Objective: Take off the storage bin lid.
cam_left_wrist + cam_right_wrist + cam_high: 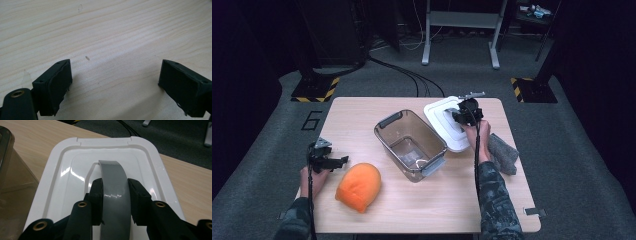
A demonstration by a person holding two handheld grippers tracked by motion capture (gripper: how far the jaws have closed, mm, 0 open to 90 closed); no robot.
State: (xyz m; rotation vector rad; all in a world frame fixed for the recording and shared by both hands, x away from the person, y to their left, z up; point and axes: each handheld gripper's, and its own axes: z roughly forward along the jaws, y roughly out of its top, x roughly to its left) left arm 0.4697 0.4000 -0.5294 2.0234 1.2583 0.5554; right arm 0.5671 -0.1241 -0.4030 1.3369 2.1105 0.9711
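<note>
A white lid (439,116) with a grey arched handle (113,185) lies flat on the table's far right, beside a clear grey-tinted bin (410,144). My right gripper (463,117) is shut on that handle; in the right gripper view (114,202) both jaws press its sides. An orange sponge-like lump (358,186) rests near the front left. My left gripper (332,162) hovers just left of it, open, with bare wood between its jaws (113,85).
A grey cloth (503,153) lies at the table's right edge, beside the person's right forearm. The wooden table (362,112) has bare room at its back left and front middle. Beyond it are cables, black stands and a grey frame on the floor.
</note>
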